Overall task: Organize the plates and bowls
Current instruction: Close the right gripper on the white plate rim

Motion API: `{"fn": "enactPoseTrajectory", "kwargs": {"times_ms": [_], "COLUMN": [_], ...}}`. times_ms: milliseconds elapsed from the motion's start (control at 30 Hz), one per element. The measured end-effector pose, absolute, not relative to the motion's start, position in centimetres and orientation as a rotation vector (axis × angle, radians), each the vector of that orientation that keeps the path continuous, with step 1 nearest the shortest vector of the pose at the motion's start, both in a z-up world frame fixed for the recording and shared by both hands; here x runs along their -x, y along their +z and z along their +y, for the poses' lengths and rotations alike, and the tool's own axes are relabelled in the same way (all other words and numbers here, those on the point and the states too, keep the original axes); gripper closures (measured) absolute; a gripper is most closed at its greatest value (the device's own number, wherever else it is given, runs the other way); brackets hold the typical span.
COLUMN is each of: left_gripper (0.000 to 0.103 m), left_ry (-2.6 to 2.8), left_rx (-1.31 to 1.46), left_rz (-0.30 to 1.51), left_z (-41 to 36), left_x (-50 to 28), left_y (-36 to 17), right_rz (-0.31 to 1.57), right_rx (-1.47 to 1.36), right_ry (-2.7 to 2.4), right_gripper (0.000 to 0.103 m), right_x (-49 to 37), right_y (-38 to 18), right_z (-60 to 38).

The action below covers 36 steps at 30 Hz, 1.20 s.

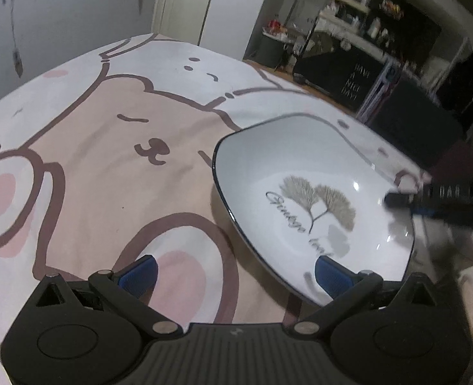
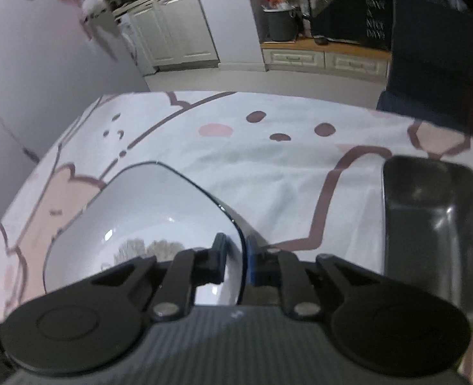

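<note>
Pinching the white bowl's (image 2: pixel 146 211) rim, the right tongs (image 2: pixel 236 256) look clamped on it, though it's blurry. Left tongs (image 1: pixel 233 276) hang wide apart over the bear-print counter (image 1: pixel 108 166), bowl sitting on it.

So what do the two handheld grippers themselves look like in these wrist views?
Both match: the left gripper and right gripper have matte black bodies with ribbed centre panels, round black discs at each side, scissor-like black linkage arms with silver pivot pins, and textured blue pads on the fingertips. No cables or sleeves are visible.
</note>
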<state>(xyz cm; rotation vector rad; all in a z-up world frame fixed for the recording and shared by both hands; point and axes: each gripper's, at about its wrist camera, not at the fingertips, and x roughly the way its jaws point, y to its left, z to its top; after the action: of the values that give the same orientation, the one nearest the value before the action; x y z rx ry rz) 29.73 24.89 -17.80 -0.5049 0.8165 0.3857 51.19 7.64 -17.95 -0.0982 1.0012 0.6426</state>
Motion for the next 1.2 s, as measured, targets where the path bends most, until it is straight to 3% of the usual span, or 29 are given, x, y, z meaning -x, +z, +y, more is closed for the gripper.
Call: {"fn": "enactPoseTrajectory", "kwargs": {"times_ms": [267,433,633,867,933,1100,1200], "left_gripper": [0.029,0.038,0.060,0.084,0.085,0.085,0.085], "left_ry": [0.381,0.371,0.328,0.305,0.298,0.295,0.315], "left_rx": [0.548,0.553,0.571,0.622,0.646,0.652,0.641], "left_rz": [0.779,0.743,0.744,0.753,0.768,0.799,0.815], "left_z": [26.0,26.7,27.7,29.0,29.1,28.8,28.9], "left_x": [-28.8,-28.3,-28.3,-27.9,-27.8,-27.7,-27.9], "left_y": [-17.0,-16.4,-16.0,-16.2,-16.4,-17.0,-17.5], "right_rz": [1.051,1.122,1.081,1.053,1.065,1.113,1.117], "right_rx": [0.137,0.159,0.107,0.029,0.032,0.036,0.060], "right_ry": [0.681,0.795,0.773,0.776,0.804,0.791,0.800], "right_gripper": [0.089,0.084,0.076,0.075,0.072,0.090,0.091], "right_x": [-46.9,-44.3,-46.4,-49.3,-49.9,-50.8,-50.0], "right_y": [-17.3,-16.6,-17.0,-17.8,-18.0,-18.8,-18.8], "right_z": [6.1,5.2,5.3,7.0,7.7,8.2,7.9]}}
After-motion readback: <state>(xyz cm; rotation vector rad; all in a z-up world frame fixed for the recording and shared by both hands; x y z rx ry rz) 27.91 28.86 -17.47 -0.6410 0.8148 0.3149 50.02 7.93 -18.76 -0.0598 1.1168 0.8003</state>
